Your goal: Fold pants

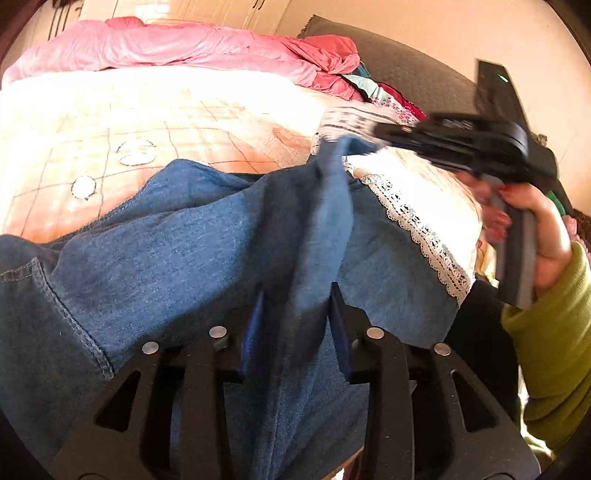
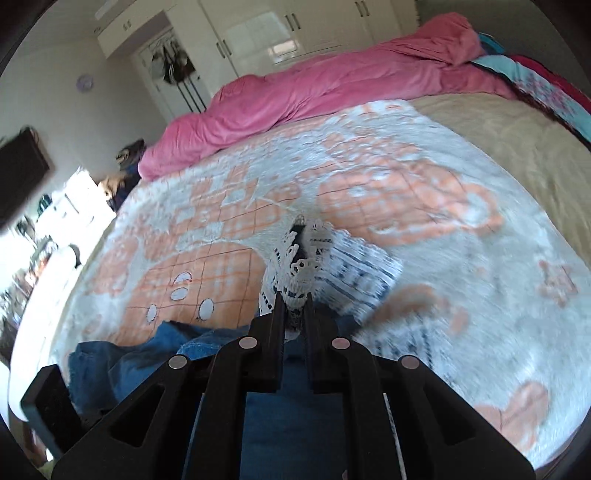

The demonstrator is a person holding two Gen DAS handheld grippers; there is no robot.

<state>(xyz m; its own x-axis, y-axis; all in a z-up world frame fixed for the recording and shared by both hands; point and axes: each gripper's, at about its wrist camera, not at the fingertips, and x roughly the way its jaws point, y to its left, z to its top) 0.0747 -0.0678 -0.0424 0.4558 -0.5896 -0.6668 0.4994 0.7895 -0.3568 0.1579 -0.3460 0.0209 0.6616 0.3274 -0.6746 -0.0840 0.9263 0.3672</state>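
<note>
lying across the near edge of the bed (image 2: 498, 122), the blue denim pants (image 1: 166, 251) spread over an orange-and-white checked blanket (image 1: 110, 125), with a seam and stitched hem showing at the left of the left wrist view. the left gripper (image 1: 295, 325) has a raised ridge of denim running between its two blue-padded fingers (image 1: 253, 332); the jaws stand a little apart and the fold fills the gap, though whether the pads press on it cannot be told. at the right of that view a hand (image 1: 543, 229) with red nails and a green sleeve (image 1: 554, 350) grips the handle of the right gripper (image 1: 369, 142), whose tip is blurred and sits at the top of the lifted denim ridge, beside a white lace edge (image 1: 417, 229). in the right wrist view the right gripper's jaws are nearly together, pinched on a bunch of white lace trim (image 2: 299, 273) that rises between them, with blue denim below and behind the fingers. a pink quilt (image 2: 332, 92) lies heaped along the far side of the bed, and white wardrobe doors (image 2: 295, 29) stand behind it.
</note>
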